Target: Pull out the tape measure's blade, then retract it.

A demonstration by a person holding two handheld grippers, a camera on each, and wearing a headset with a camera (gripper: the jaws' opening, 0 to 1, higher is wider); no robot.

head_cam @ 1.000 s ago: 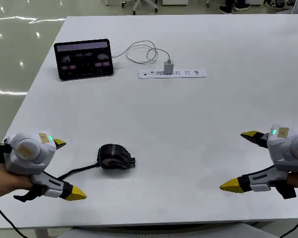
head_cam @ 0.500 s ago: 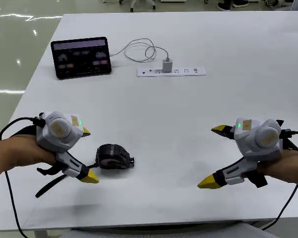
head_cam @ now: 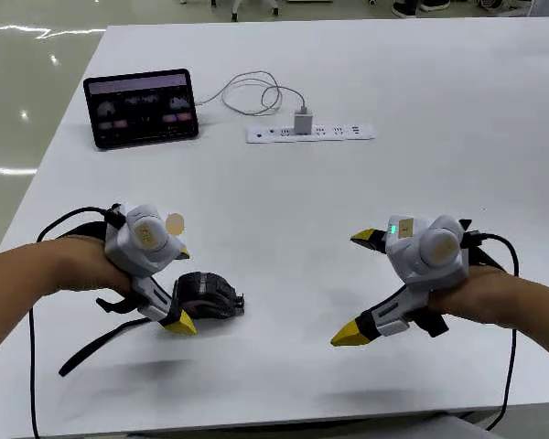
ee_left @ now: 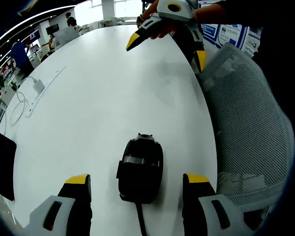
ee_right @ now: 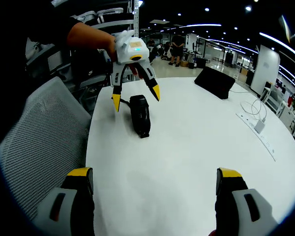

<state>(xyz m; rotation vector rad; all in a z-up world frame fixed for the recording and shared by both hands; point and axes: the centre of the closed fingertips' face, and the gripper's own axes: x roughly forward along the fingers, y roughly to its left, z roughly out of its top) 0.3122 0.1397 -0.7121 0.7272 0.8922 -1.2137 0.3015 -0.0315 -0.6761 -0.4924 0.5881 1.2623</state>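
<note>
Left tongs straddle a black tape measure lying flat on the white counter, near the edge closest to the person. The yellow-tipped jaws are spread wide, one on each side of the case; in the left gripper view a gap shows on both sides. A black cord runs from the case back between the jaws. The right tongs hover well apart to the right, jaws likewise spread wide with bare counter between them, pointing toward the tape measure. At the far side stand a tablet and a white power strip with a looped cable.
</note>
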